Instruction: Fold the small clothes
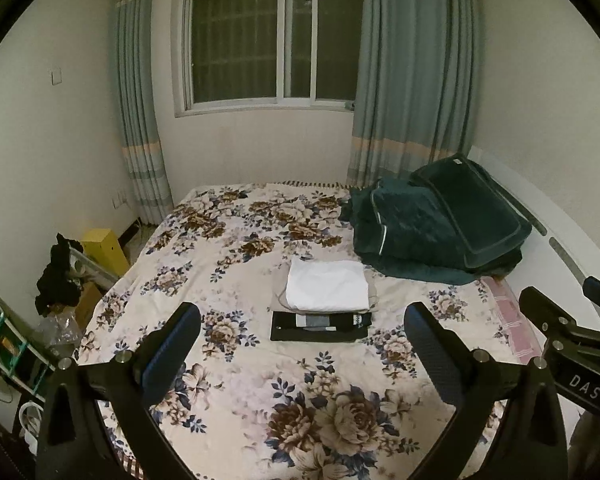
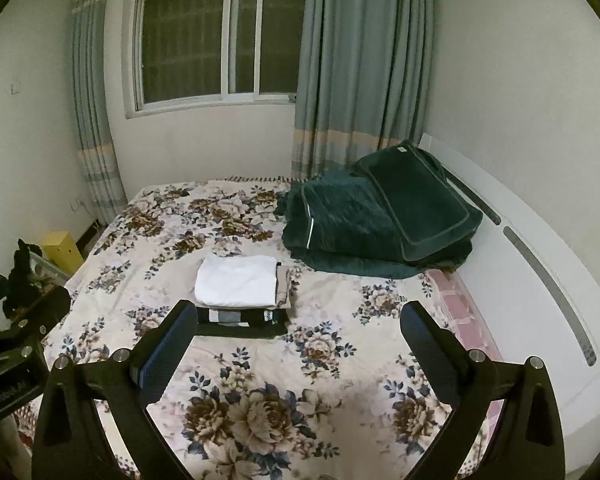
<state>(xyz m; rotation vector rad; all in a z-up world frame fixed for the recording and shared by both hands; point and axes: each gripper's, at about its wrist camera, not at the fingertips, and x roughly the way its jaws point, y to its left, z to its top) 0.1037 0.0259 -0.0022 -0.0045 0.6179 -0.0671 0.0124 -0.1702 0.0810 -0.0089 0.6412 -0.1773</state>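
The bed [image 1: 260, 360] with its flowered sheet fills most of both views, and a heap of dark green bedding [image 1: 436, 224] sits at its far right corner against the headboard. Toward the middle of the bed, a little nearer the headboard side, lies a folded white garment [image 1: 326, 284] on top of a beige one [image 2: 284, 286], and touching their near edge is a folded black piece with grey and white blocks [image 1: 320, 326]. The left hand-held gripper [image 1: 302, 344] hangs above the near part of the bed with its jaws wide apart and nothing between them; the right hand-held gripper [image 2: 296, 338] does the same beside it, also spread and empty. All the small clothes in view look folded already, so the main risk, as I judge it, is undoing that work: a low pass over the stack could catch the white garment's loose top layer and drag it off the beige one, or shove the black piece out of square. The soft sheet could also bunch under a finger and tilt the stack. The green bedding is close enough that a wide sweep from the right might tug it onto the clothes.
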